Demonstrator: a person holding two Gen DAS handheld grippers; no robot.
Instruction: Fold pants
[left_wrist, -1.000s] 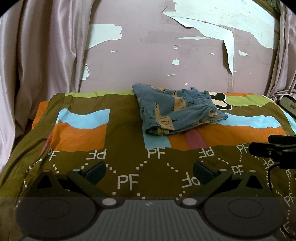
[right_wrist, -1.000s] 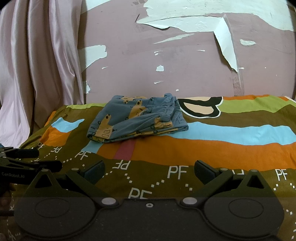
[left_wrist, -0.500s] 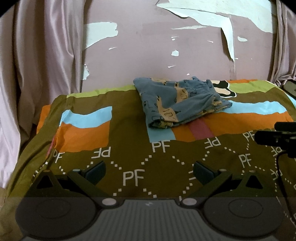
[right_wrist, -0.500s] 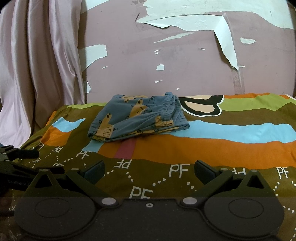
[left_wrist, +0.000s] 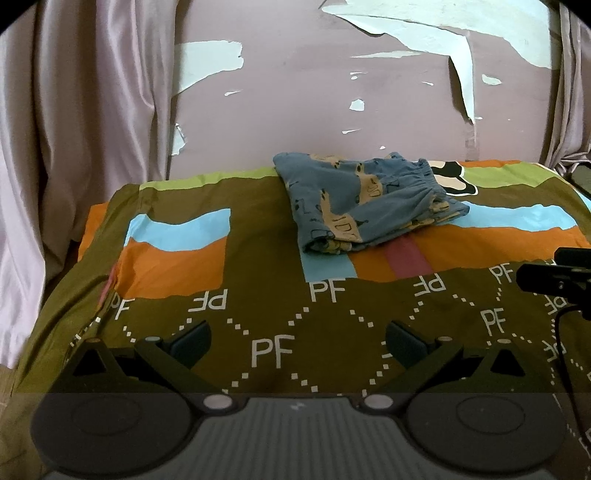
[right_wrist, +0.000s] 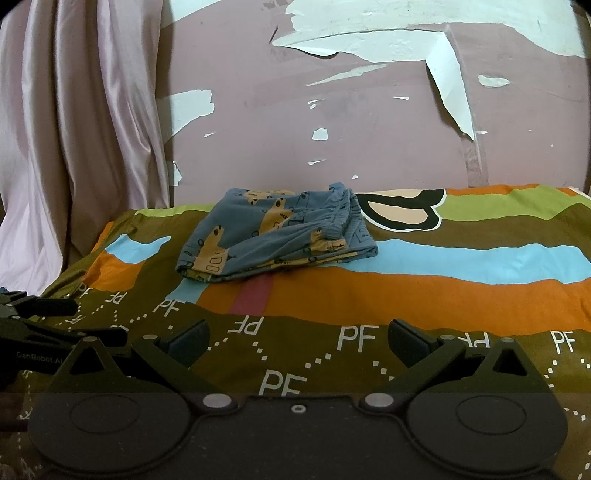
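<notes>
Folded blue pants (left_wrist: 362, 206) with tan prints lie in a compact bundle near the far edge of the bed, also in the right wrist view (right_wrist: 273, 236). My left gripper (left_wrist: 297, 343) is open and empty, low over the bed's front part, well short of the pants. My right gripper (right_wrist: 297, 345) is open and empty, also near the front. Each gripper shows at the edge of the other's view: the right one (left_wrist: 554, 280), the left one (right_wrist: 40, 317).
The bed has a patterned cover (left_wrist: 177, 266) in olive, orange, blue and green with "PF" letters. A pink wall (left_wrist: 314, 110) with peeling paint stands behind. Pink curtains (left_wrist: 74, 129) hang at the left, more at the right (left_wrist: 569, 92).
The left gripper's view has shifted and pulled slightly back from the pants. The right gripper has barely moved. The pants lie still; both grippers stay open.
</notes>
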